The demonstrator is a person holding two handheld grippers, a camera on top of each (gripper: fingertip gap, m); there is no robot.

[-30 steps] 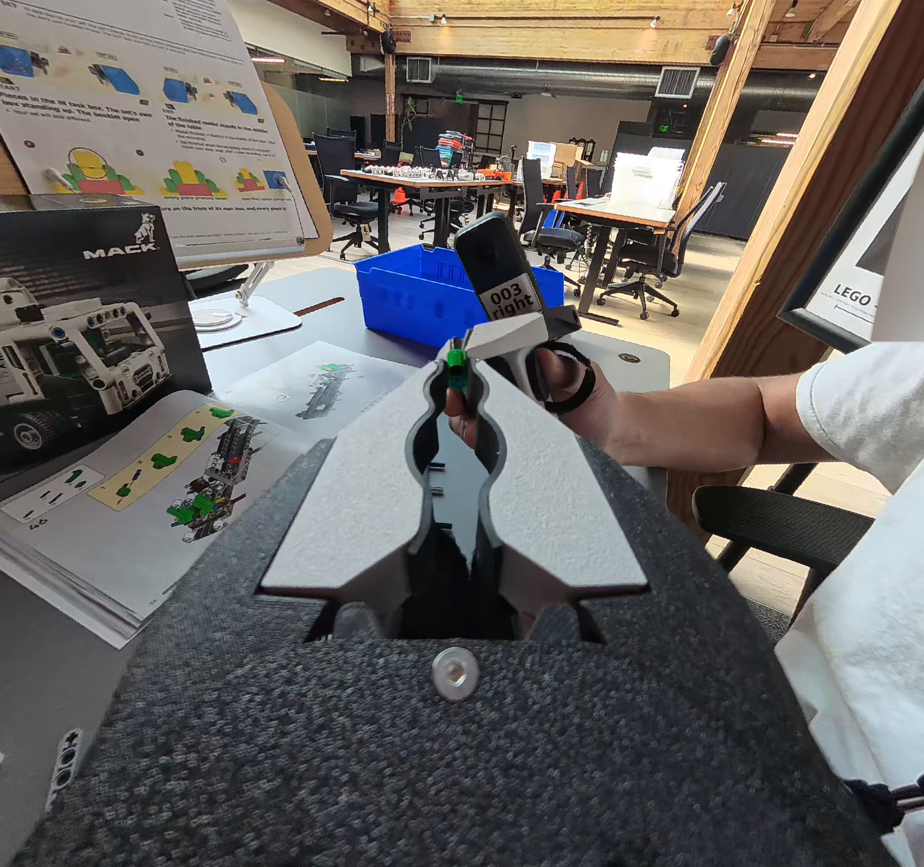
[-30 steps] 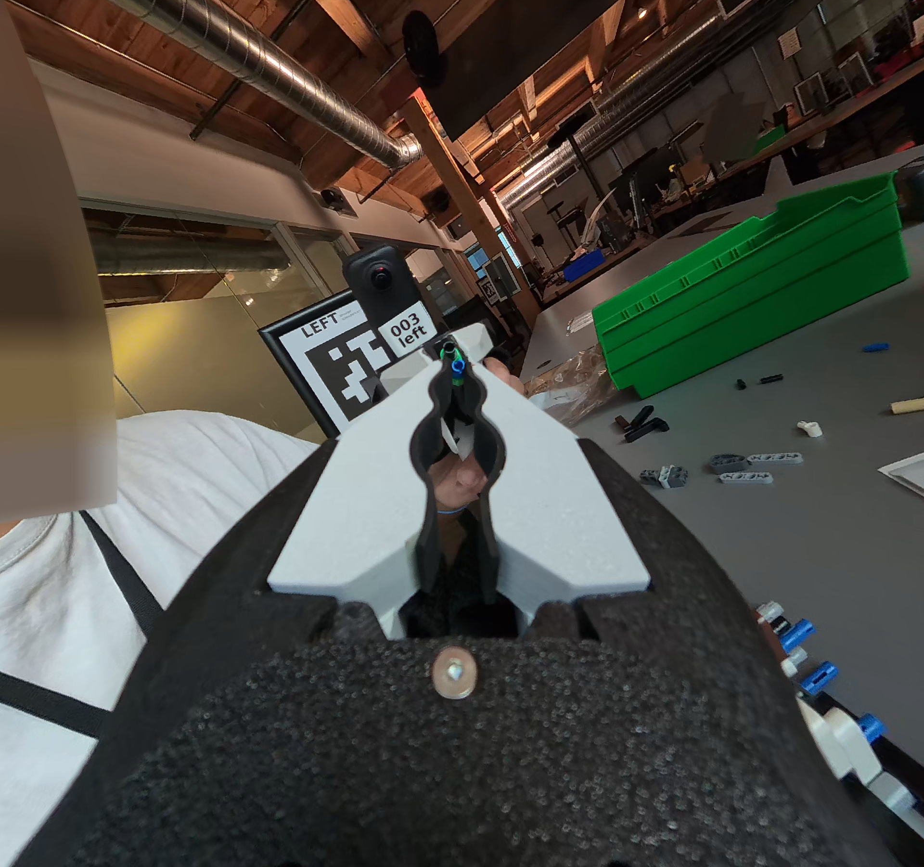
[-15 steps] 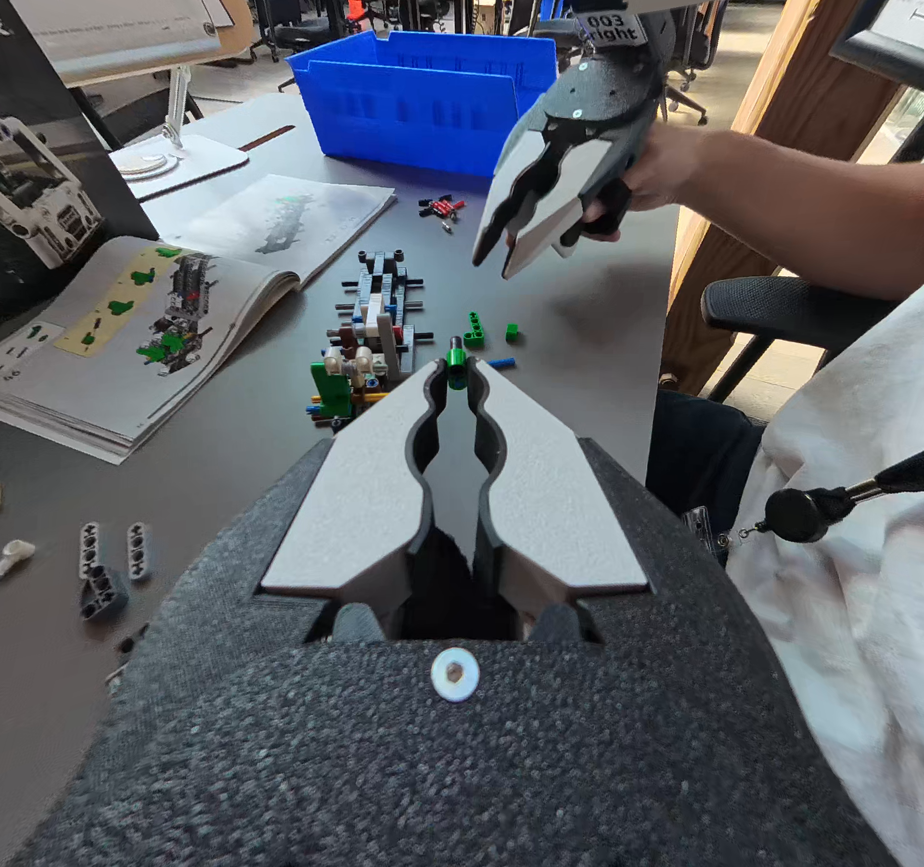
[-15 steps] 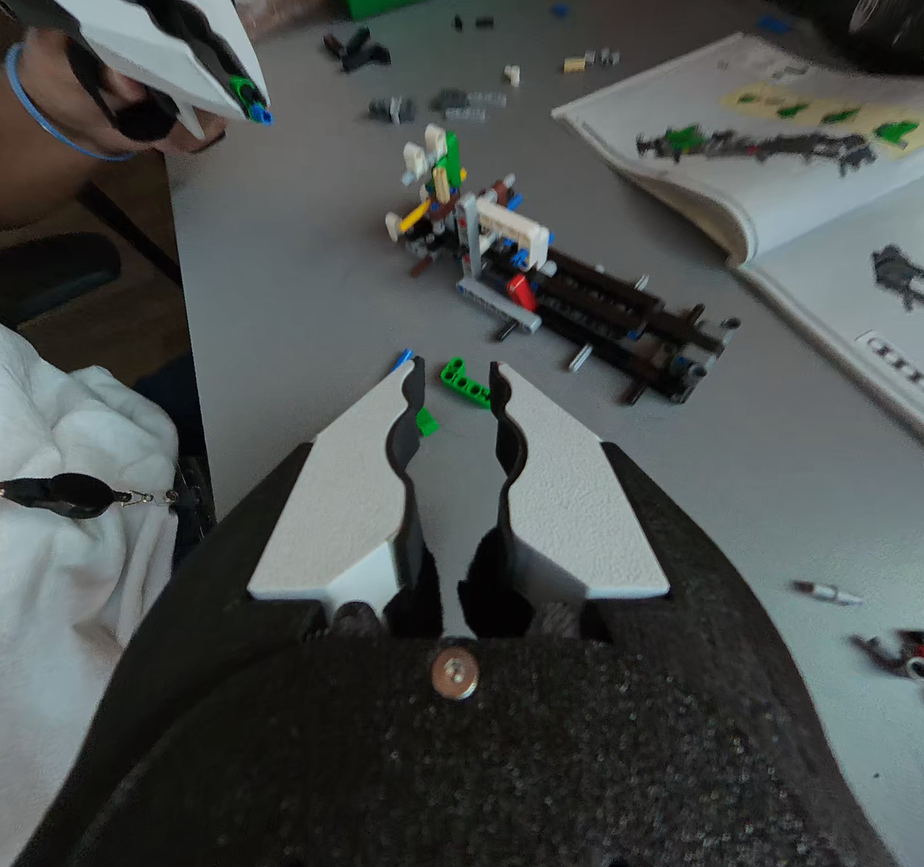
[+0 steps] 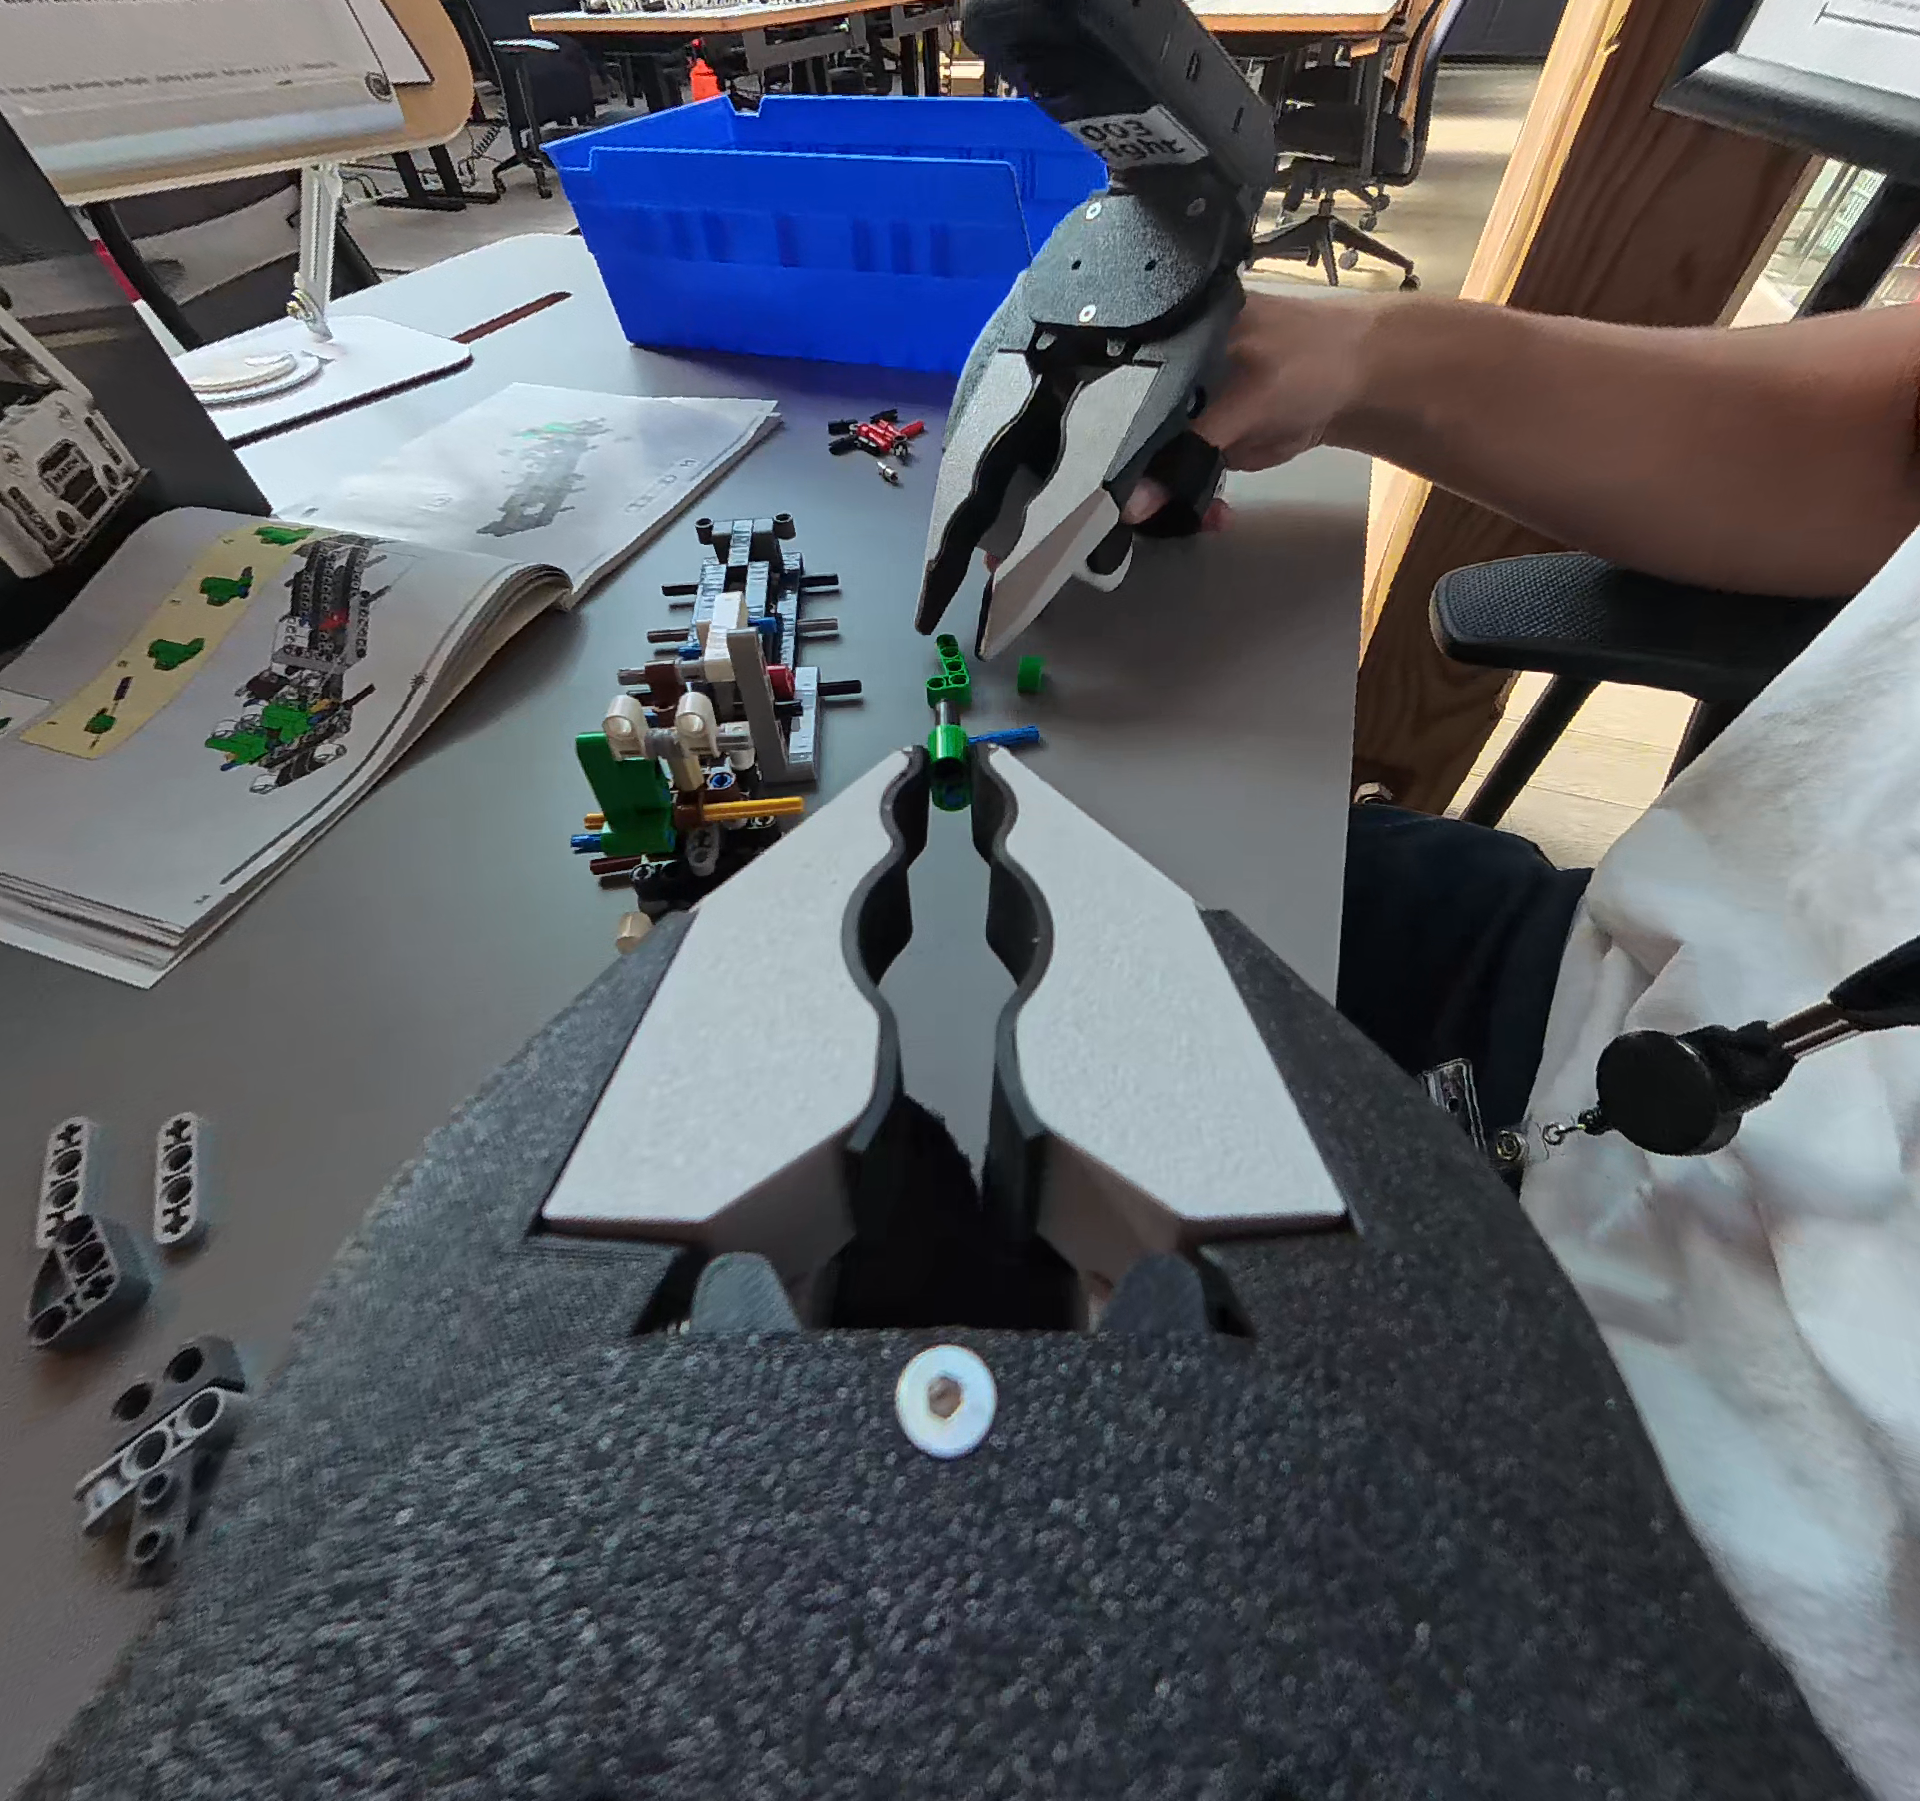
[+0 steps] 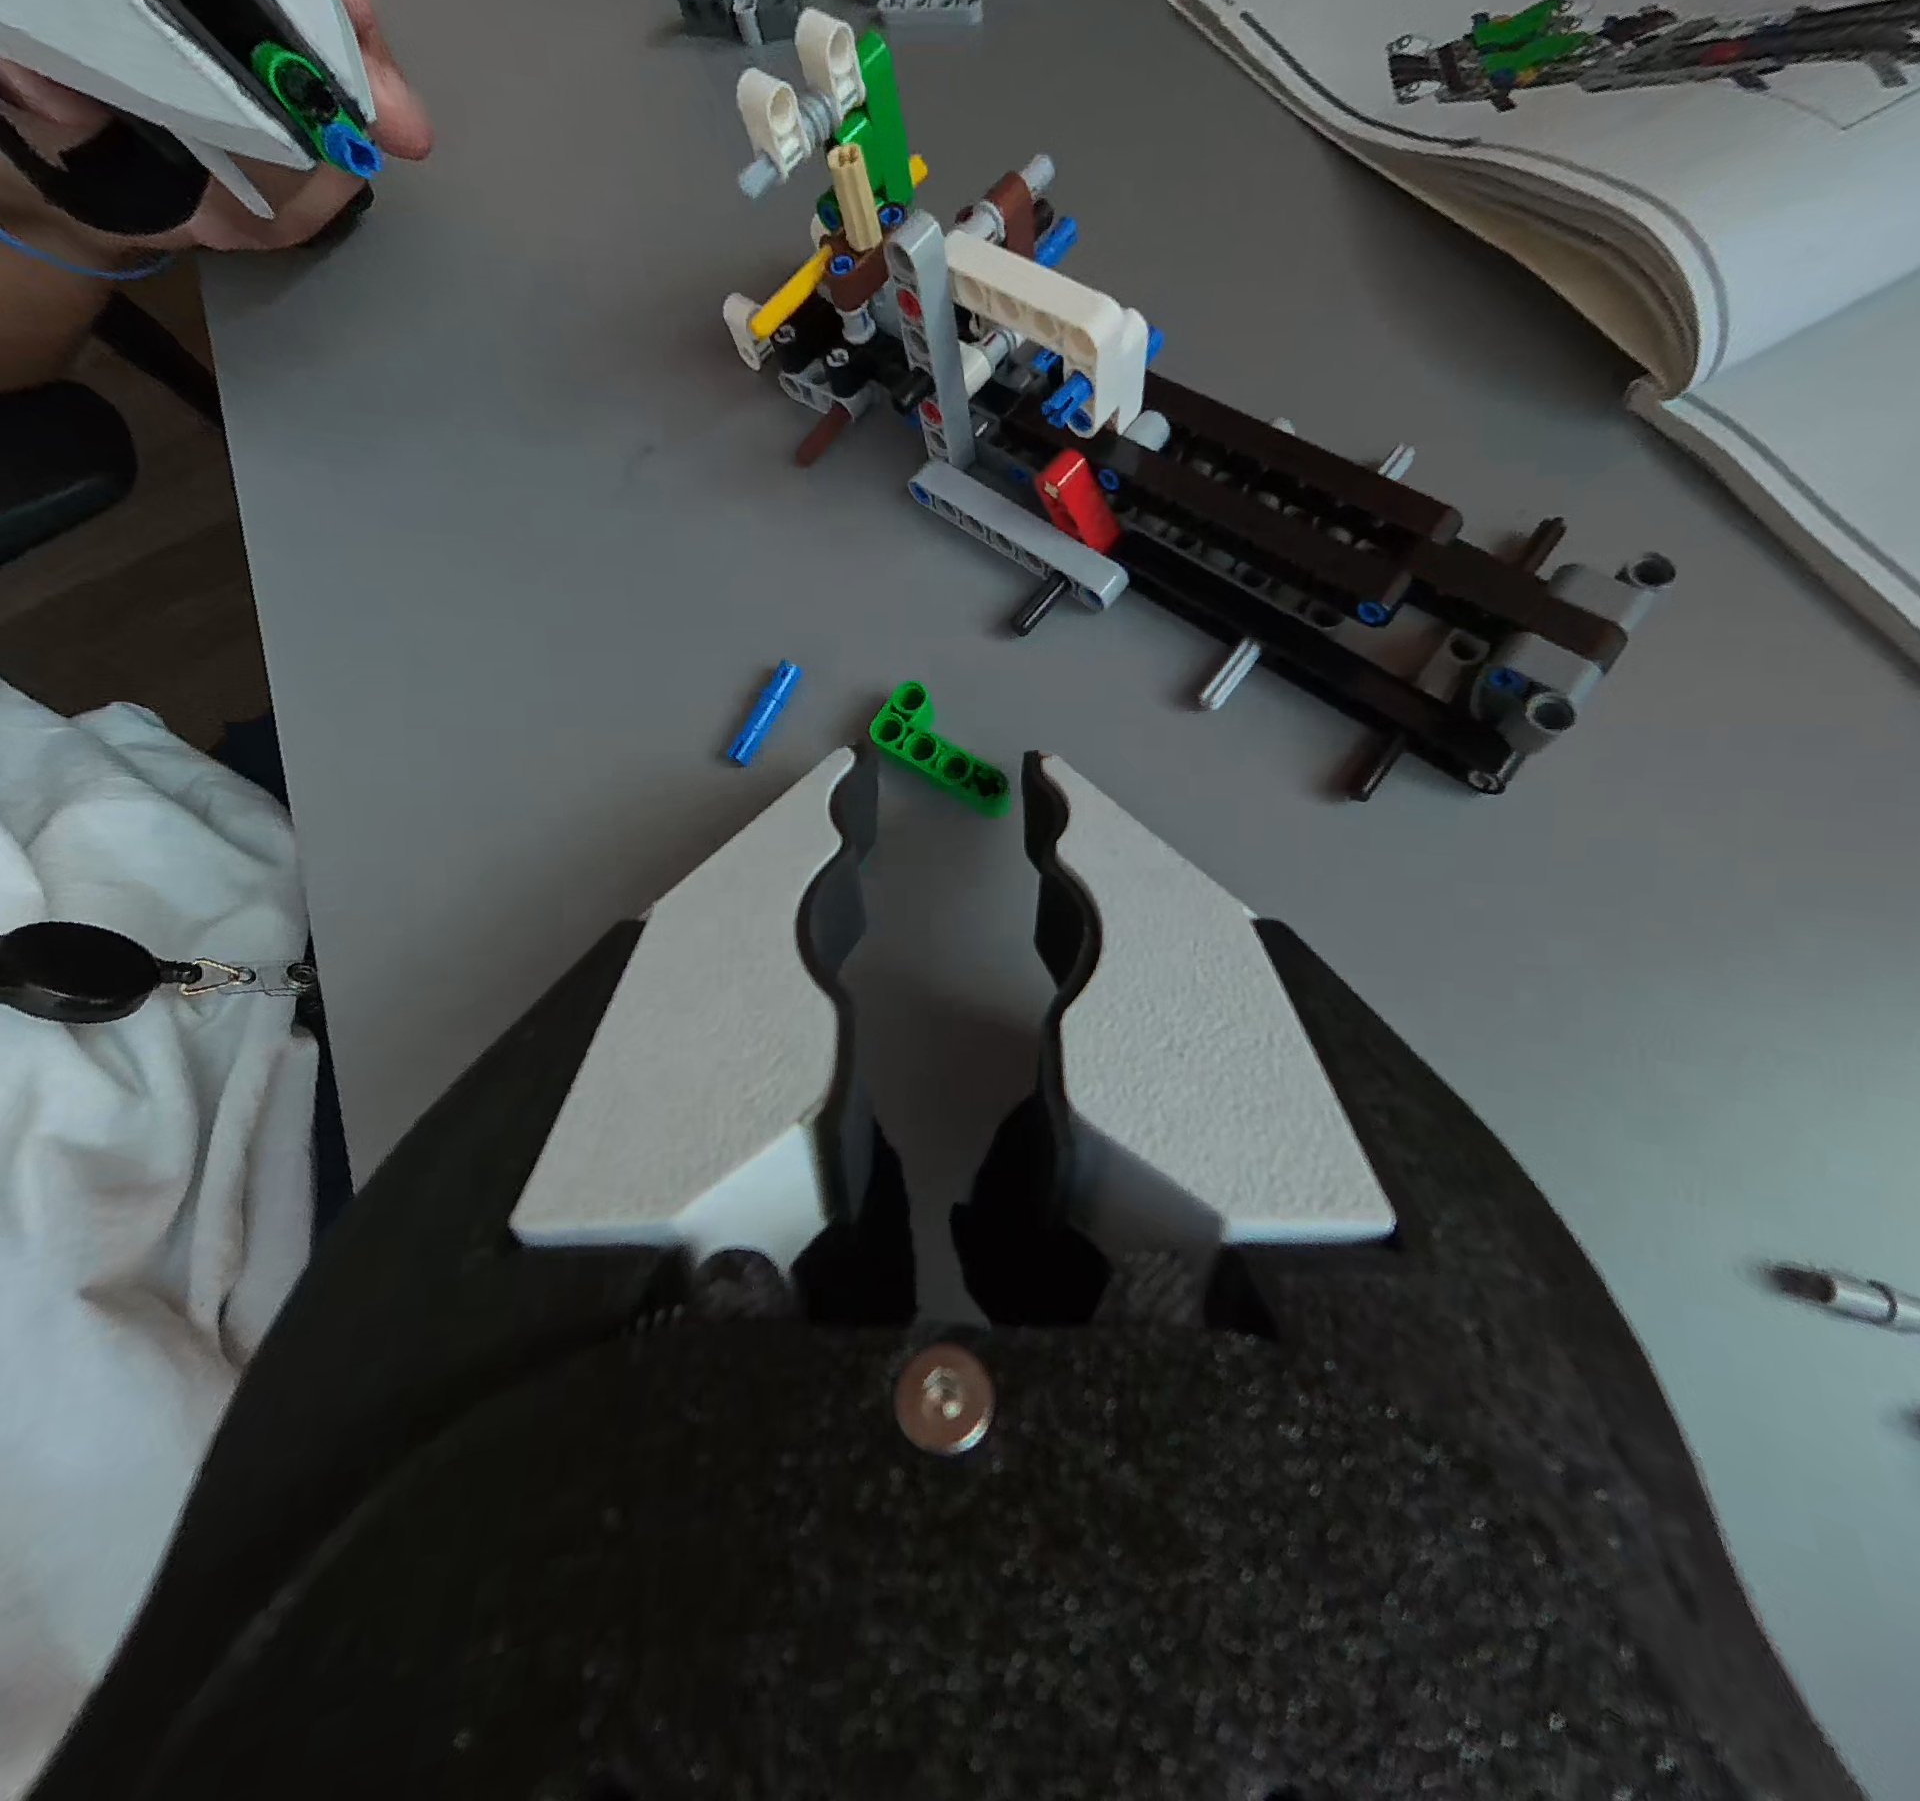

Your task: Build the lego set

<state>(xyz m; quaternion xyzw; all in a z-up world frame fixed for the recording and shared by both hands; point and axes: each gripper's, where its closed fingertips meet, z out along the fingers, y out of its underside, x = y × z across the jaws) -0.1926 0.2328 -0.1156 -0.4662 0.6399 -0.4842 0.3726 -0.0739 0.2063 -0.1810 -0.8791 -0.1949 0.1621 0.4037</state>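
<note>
My left gripper is shut on a small green piece with a blue pin in it; it also shows in the right wrist view, held above the table. My right gripper is open and empty, just above a green L-shaped beam on the grey table; in the left wrist view it hovers over that beam. The partly built truck chassis lies beyond; it also shows in the left wrist view. A loose blue axle and a small green bush lie near the beam.
An open instruction booklet lies left of the chassis, with the set's box behind it. A blue bin stands at the back. Red pieces lie near it. Grey beams lie at the near left. The table edge runs along the right. Left tips to right tips: about 15 centimeters.
Both grippers came down from a raised, tip-to-tip pose. The right one opened, empty, and has lowered over the green beam. The left one still holds the green piece.
</note>
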